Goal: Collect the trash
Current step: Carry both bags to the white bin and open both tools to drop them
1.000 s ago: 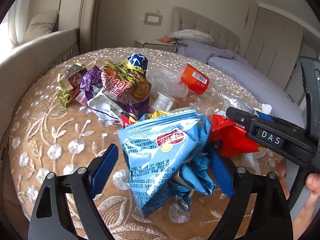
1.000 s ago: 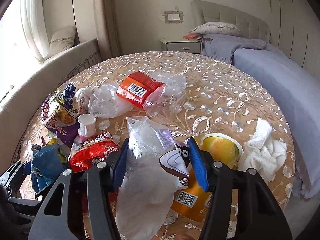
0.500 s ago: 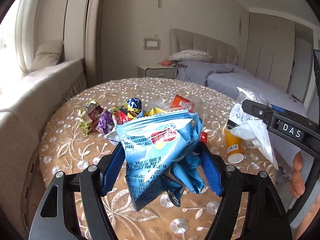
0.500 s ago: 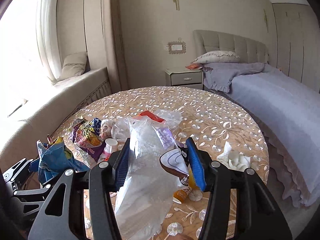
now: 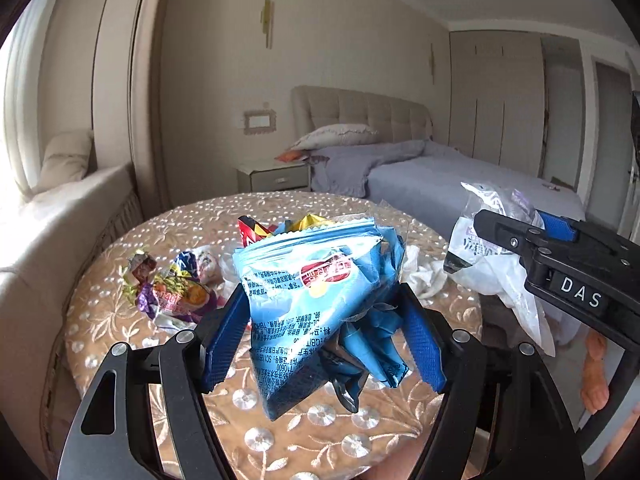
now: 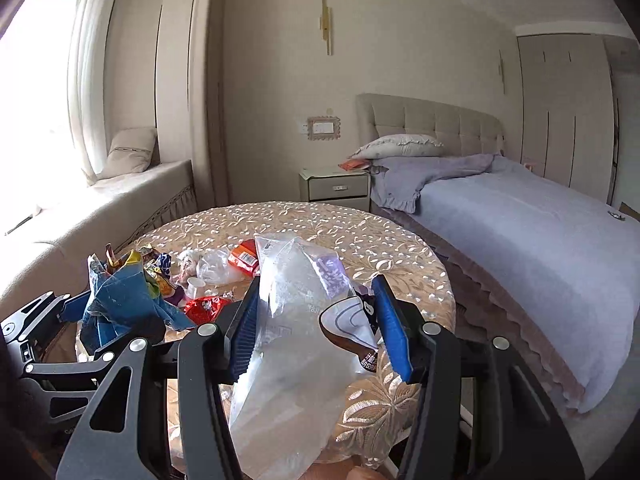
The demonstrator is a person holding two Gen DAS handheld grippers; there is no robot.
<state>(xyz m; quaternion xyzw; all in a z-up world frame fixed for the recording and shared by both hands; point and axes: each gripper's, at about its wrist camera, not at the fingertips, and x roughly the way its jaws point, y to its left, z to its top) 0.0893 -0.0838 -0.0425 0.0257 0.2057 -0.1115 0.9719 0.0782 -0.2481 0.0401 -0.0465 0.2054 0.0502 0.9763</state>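
Fig.: Left claw (image 5: pixel 320 344) clamped blue chip bag (image 5: pixel 316 304) above worktop (image 5: pixel 280 436); right claw (image 6: pixel 316 328) gripped clear plastic bag (image 6: pixel 288 344). Remaining wrappers (image 6: pixel 200 276) lay on worktop. Risk: slick, crumpled film could slip w/ loose pinch.

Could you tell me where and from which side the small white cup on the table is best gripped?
Judging by its pose, grip the small white cup across its round wall from above: it stands upright, mouth up, with the red wrapper and clear plastic crowding its sides.
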